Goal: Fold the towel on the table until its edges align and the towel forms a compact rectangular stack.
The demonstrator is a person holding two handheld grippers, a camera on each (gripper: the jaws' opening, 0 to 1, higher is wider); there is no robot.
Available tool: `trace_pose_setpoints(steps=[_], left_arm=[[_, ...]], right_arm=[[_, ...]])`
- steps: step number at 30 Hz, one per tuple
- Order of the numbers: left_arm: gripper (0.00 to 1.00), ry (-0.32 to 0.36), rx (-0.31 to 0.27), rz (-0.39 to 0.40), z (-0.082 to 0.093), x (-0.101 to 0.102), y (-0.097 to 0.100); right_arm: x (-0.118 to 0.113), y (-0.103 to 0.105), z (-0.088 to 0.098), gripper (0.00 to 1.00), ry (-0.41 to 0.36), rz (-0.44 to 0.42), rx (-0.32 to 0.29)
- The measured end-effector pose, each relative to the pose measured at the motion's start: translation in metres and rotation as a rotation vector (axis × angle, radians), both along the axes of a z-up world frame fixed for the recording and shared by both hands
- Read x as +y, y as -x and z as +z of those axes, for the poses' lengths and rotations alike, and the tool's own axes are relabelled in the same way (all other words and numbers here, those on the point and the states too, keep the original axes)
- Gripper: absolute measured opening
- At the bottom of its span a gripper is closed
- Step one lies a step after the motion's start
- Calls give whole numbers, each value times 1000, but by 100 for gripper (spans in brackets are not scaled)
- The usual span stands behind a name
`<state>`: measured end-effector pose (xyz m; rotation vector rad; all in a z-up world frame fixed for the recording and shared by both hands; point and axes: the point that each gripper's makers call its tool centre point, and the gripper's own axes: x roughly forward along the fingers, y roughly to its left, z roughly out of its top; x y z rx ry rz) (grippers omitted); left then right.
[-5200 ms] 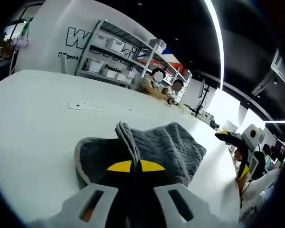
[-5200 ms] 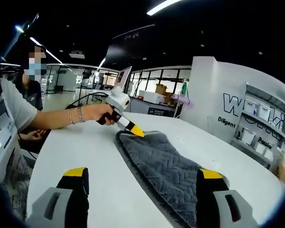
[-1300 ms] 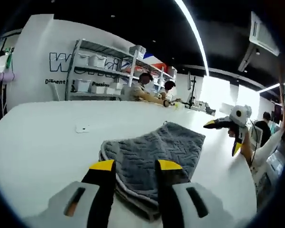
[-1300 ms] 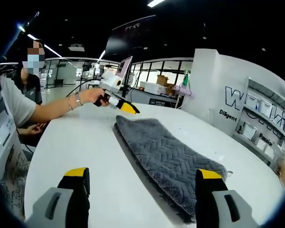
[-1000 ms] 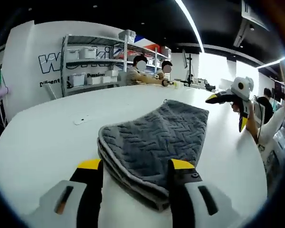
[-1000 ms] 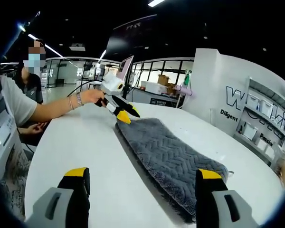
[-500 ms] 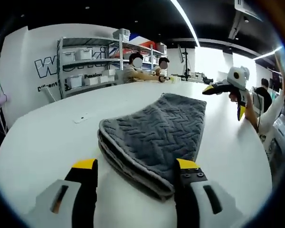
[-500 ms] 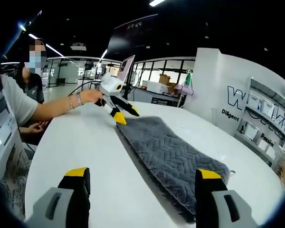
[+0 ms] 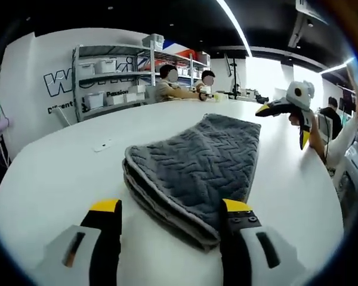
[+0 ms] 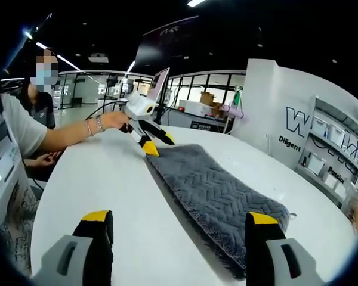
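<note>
A grey quilted towel lies folded in a thick, layered stack on the white table. Its rounded folded end faces my left gripper, which is open with a yellow-tipped jaw on each side of that end, not touching it. In the right gripper view the towel runs as a long strip, with the left gripper open in a person's hand just over its far end. My right gripper is open at the towel's near end and holds nothing. The right gripper hovers open beyond the towel.
A shelf rack with white bins stands against the back wall. Two people sit at the table's far side. A small white object lies on the table left of the towel. A person's arm reaches in from the left.
Five seconds ago my left gripper was shut on a raised towel fold; it has since let go and opened wide, and the towel lies flat and folded. The right gripper stays open.
</note>
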<state>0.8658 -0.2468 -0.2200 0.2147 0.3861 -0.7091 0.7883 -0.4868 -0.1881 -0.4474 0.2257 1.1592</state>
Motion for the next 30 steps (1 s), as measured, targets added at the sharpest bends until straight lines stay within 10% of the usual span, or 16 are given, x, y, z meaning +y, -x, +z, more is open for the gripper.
trace_pose_setpoints(steps=[17, 30], left_arm=[[87, 42, -73, -20, 39, -4, 30], [100, 36, -57, -32, 34, -14, 59]], right_arm=[[-2, -2, 0, 96, -4, -9, 5], [-7, -10, -2, 96, -1, -39, 12]])
